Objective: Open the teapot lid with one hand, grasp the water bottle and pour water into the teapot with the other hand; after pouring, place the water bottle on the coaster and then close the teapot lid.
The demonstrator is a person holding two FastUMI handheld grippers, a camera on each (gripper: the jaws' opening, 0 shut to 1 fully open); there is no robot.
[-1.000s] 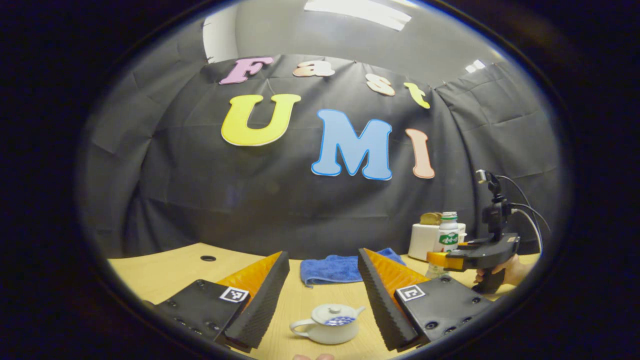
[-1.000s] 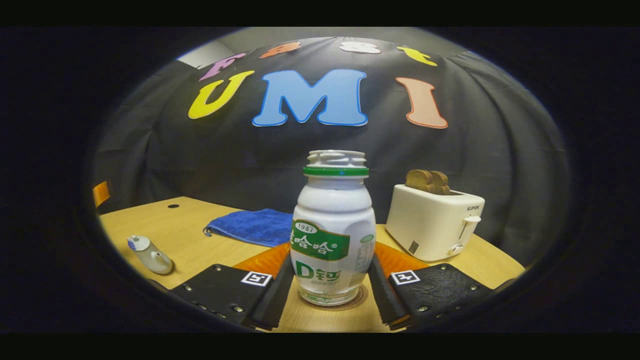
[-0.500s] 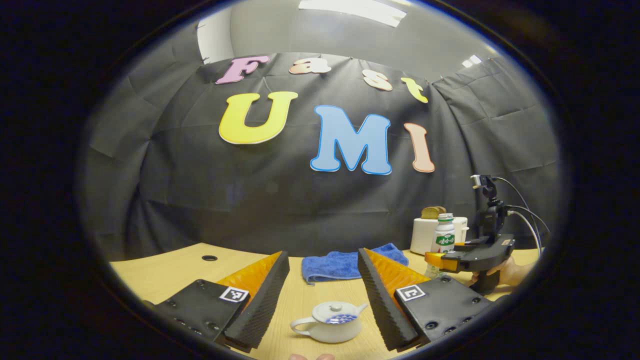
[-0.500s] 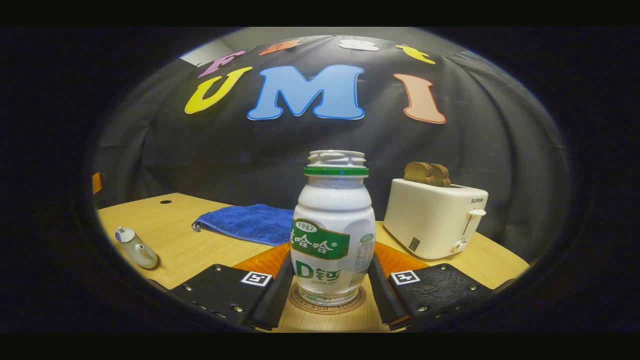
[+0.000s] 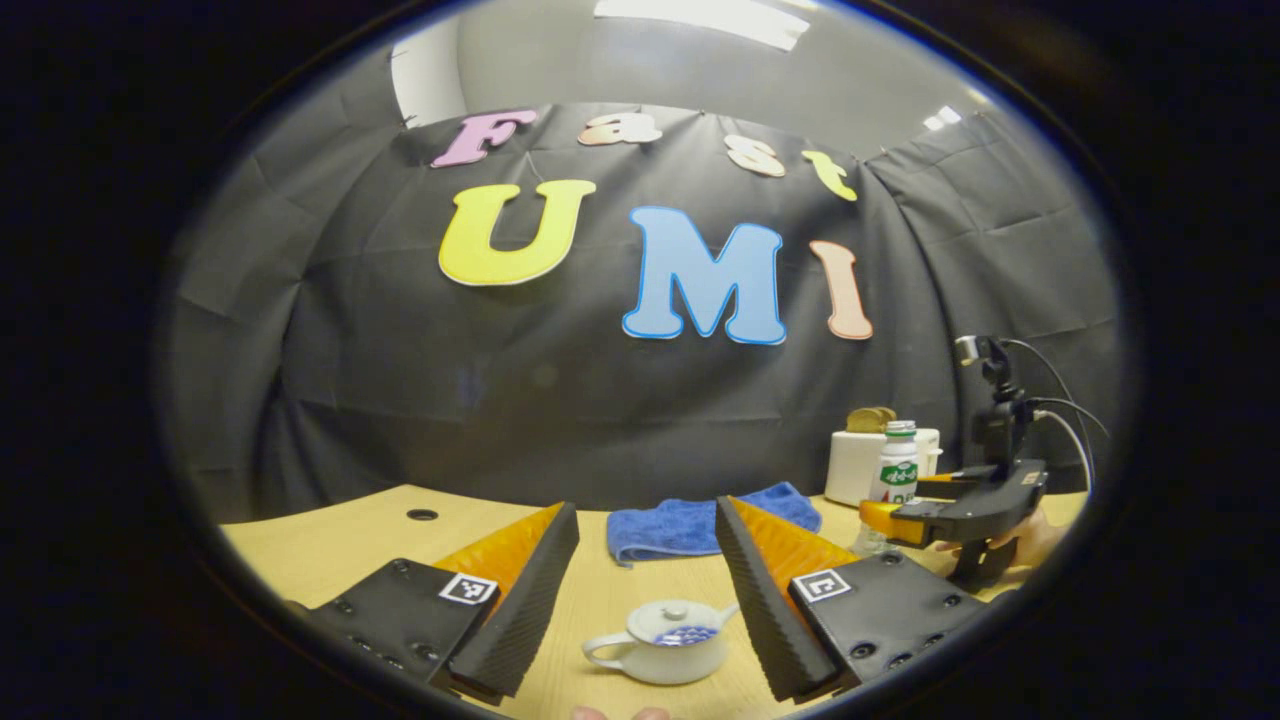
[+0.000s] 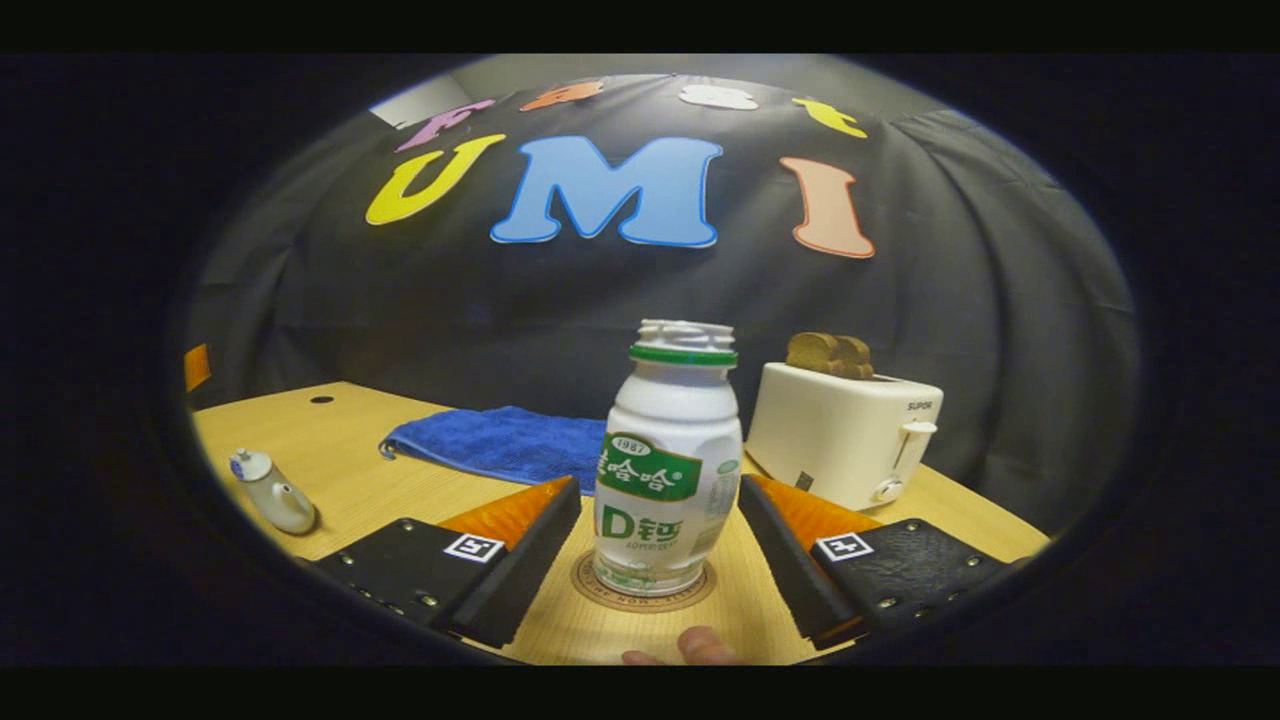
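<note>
right claw (image 6: 660,560): open, fingers spread to either side of the bottle w/ a gap on each side, not touching it. seen from the left gripper view (image 5: 905,520) it sits far right, held by a hand (image 5: 1015,540).
water bottle (image 6: 668,478): upright on the coaster, between the right claw's fingers, white w/ green label & green neck ring, no cap on top. in left gripper view (image 5: 897,470) it stands just in front of the toaster.
coaster (image 6: 640,598): round, brown, flat on the surface under the bottle; rim shows around the bottle base.
left claw (image 5: 645,600): open wide, low over the surface, teapot showing between its fingers, apart from both.
teapot (image 5: 665,645): white w/ blue pattern, upright on the surface, lid on, spout to the right, handle to the left. in right gripper view (image 6: 272,495) it's far left, well apart from the bottle.
surface (image 6: 360,470): light wood, small round hole near the far left edge.
blue towel (image 6: 495,445): folded, lying behind bottle & teapot, toward the back.
toaster (image 6: 835,440): white, back right, beside the towel, two brown bread slices (image 6: 828,353) sticking up from the top.
</note>
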